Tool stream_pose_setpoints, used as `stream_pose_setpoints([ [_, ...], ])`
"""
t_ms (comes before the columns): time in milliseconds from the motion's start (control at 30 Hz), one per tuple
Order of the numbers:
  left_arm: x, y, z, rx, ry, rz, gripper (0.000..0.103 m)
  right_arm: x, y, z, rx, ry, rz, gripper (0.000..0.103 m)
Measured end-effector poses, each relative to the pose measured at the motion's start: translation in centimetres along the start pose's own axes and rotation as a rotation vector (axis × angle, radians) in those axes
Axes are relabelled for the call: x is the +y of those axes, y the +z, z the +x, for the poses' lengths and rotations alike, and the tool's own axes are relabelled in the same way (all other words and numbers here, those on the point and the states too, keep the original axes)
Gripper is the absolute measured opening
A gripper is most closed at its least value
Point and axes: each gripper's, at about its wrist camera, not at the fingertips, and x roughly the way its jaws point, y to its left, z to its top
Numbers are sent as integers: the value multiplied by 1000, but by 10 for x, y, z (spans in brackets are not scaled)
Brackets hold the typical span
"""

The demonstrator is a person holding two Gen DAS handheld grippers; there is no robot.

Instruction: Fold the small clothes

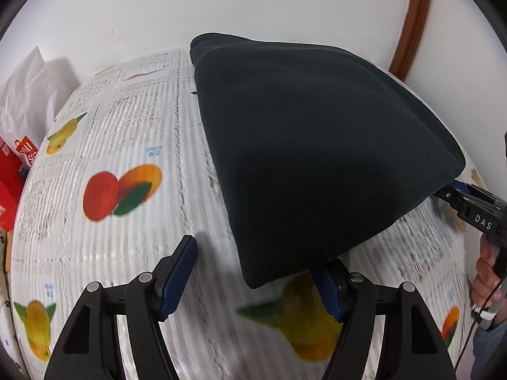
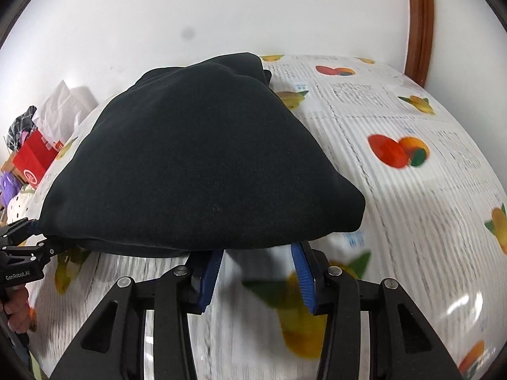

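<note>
Left wrist view: garment (image 1: 317, 145) edge over the gaping, empty left gripper (image 1: 250, 280); right gripper (image 2: 256, 277), half-open, likewise unclamped; pinch both corners evenly before folding.

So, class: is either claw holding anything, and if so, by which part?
Nothing looks gripped. The left claw and right claw both stand open at the near edge of the folded dark garment, which only overlaps their fingertips.

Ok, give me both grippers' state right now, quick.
Left gripper: open, holding nothing; the black garment's corner only drapes over one fingertip.
Right gripper: open, jaws apart at the garment's near edge, nothing pinched.
</note>
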Motion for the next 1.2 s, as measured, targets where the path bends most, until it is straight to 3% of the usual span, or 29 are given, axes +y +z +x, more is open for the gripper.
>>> stream_pose_setpoints([
  [200, 7, 3, -1, 6, -17, -11, 68, -5, 5, -1, 12, 29, 10, 44],
  [400, 23, -15, -33, -42, -99, -68, 68, -43, 5, -43, -66, 43, 127, 44],
  [600, 24, -12, -56, -101, -121, -94, 70, -39, 25, -61, -137, 30, 99, 47],
  [867, 14, 22, -25, -78, -18, -88, 72, -22, 23, -21, -47, -21, 65, 47],
  [1000, 21, 15, -18, -50, -45, -131, 72, -26, 21, -24, -42, 0, 94, 47],
  [1200, 20, 10, -23, -49, -45, -146, 72, -21, 21, -29, -29, -39, 78, 48],
])
